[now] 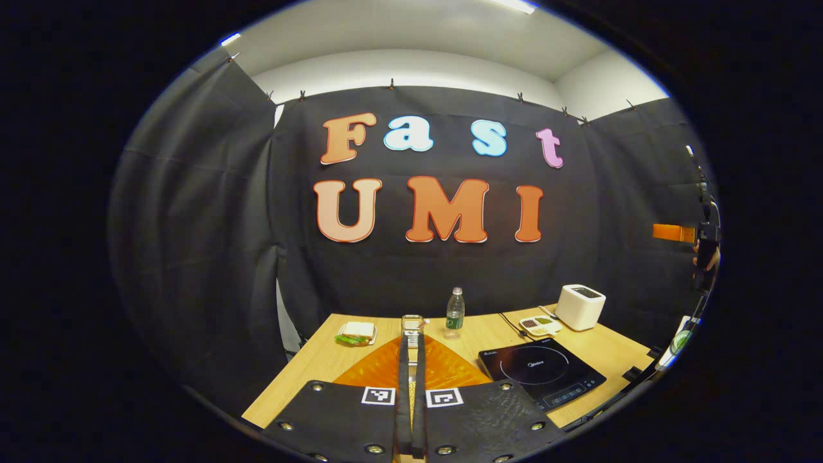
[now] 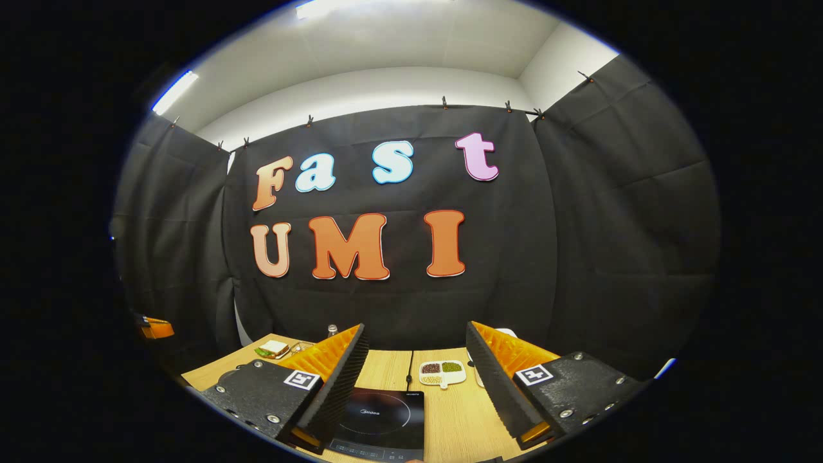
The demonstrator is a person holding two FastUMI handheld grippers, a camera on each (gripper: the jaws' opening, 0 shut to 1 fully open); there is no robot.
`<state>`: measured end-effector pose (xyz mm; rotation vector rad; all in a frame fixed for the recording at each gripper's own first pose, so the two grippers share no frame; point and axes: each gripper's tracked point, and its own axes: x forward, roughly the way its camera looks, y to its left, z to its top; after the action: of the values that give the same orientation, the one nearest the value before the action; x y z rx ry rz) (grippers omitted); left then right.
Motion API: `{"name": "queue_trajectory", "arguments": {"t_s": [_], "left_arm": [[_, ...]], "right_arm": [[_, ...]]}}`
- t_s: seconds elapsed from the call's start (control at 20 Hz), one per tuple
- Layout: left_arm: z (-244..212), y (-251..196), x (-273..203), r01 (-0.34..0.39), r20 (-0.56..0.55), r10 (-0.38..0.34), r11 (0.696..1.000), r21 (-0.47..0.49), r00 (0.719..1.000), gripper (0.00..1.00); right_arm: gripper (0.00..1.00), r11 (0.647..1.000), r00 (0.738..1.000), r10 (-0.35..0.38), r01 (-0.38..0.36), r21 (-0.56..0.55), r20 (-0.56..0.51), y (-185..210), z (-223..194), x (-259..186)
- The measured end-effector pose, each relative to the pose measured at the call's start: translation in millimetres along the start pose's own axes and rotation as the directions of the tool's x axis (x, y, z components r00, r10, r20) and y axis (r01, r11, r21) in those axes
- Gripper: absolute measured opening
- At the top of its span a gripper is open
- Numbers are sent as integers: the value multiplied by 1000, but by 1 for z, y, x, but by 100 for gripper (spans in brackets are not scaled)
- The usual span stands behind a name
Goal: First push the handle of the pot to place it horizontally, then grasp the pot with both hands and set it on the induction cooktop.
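Below right hand-held gripper [image 2: 416,376], between parted fingers: induction cooktop [image 2: 380,418].

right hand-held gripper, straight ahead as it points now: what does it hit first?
Probably nothing at once. The right hand-held gripper is open, with the cooktop low between its fingers and a small dish beyond. It looks aimed over the table toward the booth wall; depth is unclear.

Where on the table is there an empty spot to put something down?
The black induction cooktop has a bare glass top. There is open wood on the wooden table in front of the sandwich in its clear box. The far right corner is crowded: the clear plastic water bottle, the white divided dish of beans and the white toaster.
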<state>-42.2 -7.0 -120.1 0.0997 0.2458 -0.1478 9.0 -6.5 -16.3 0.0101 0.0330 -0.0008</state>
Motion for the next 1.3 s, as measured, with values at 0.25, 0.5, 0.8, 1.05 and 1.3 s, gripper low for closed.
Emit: {"name": "queue_trajectory", "arguments": {"t_s": [0.25,0.5,0.8,1.05,1.3], "left_arm": [[-58,-24,-2,55,-115,-54,998,5,992,2],[-127,-53,-4,107,-266,-108,994,-16,958,3],[-182,-62,-17,119,-389,-122,992,-32,913,3],[-210,-71,-22,143,-455,-131,990,-7,881,3],[-236,-77,-25,157,-516,-138,988,-7,845,3]], "right_arm": [[95,1000,1000,0,0,8,-14,1,-6,0],[95,1000,1000,2,-1,12,-19,1,-10,0],[95,1000,999,1,-1,12,-37,-2,-18,-4],[95,1000,999,-11,12,17,-44,-9,-25,-4],[95,1000,998,-18,19,17,-64,-15,-35,-4]]}}
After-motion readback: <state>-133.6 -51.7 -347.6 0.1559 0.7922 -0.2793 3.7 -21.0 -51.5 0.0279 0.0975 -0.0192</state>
